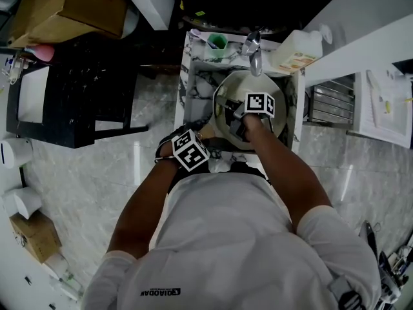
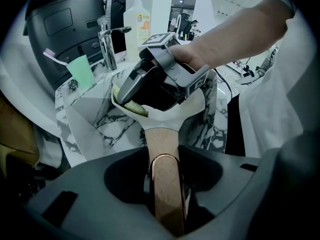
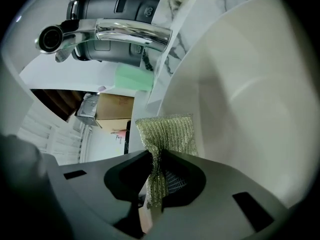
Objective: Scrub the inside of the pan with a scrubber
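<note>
- The left gripper sat at the front edge of the marble worktop, nearest the person. Its jaws were closed on the pan's wooden handle, which ran straight out between them.
- The handle pointed back toward the front edge and joined the cream pan, which lay over the basin sunk in the middle of the worktop. In the left gripper view the pan's open side was tipped up toward the right gripper. No view showed whether its base touched the basin.
- The right gripper reached down into the pan from the person's right, with its marker cube uppermost in the head view. Its jaws were pinched nearly together on a yellow-green mesh scrubber, with only the folded mesh between them.
- The free end of the scrubber fanned out beyond the jaw tips and lay against the pan's pale inner wall.
- Behind the pan, at the back edge of the worktop, a chrome faucet stood with its spout over the pan's far rim.
- A green cup stood at the back left corner, just left of the faucet, with a toothbrush leaning out of it.
- A white soap bottle with an orange label stood at the back right corner, on the faucet's other side.
</note>
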Motion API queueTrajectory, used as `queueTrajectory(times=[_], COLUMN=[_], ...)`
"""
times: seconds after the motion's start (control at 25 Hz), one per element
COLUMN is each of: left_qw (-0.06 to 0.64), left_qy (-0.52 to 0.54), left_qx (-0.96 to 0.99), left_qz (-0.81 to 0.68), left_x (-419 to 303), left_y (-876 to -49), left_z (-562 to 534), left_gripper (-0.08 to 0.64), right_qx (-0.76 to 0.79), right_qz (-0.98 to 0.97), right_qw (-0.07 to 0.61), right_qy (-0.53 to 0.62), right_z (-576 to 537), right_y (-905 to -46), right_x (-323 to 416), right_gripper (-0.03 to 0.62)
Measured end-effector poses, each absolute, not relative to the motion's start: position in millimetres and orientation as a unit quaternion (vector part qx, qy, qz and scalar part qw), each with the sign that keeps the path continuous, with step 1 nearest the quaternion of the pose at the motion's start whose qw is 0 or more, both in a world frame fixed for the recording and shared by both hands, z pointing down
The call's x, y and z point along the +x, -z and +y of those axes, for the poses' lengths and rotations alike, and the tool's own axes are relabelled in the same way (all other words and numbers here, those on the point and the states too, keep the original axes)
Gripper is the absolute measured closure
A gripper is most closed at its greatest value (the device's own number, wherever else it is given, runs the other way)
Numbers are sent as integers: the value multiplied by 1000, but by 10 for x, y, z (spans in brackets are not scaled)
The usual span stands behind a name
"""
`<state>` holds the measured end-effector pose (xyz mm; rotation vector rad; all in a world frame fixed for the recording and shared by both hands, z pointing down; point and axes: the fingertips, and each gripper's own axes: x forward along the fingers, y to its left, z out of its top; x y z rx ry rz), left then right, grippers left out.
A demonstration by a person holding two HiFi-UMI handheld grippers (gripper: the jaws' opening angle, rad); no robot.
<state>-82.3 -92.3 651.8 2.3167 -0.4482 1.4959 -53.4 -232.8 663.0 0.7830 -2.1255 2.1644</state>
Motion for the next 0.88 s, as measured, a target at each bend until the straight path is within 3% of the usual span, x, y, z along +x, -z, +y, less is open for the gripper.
queueTrajectory(times=[0.52, 0.88], left_qw=[173, 175], left_qy=[-528, -529], left_qx=[816, 815], left_qz=[-158, -158], left_x=[-832, -830], left_y=[-6503, -6507], left_z=[-933, -922], left_gripper=[368, 368], right_qx=[144, 46], right_qz=[-675, -669], right_qw=[106, 230], right_qy=[-716, -706], right_z=[-1748, -1240], right_y=[-6620, -6652], right_x=[-586, -428], right_gripper=[506, 508])
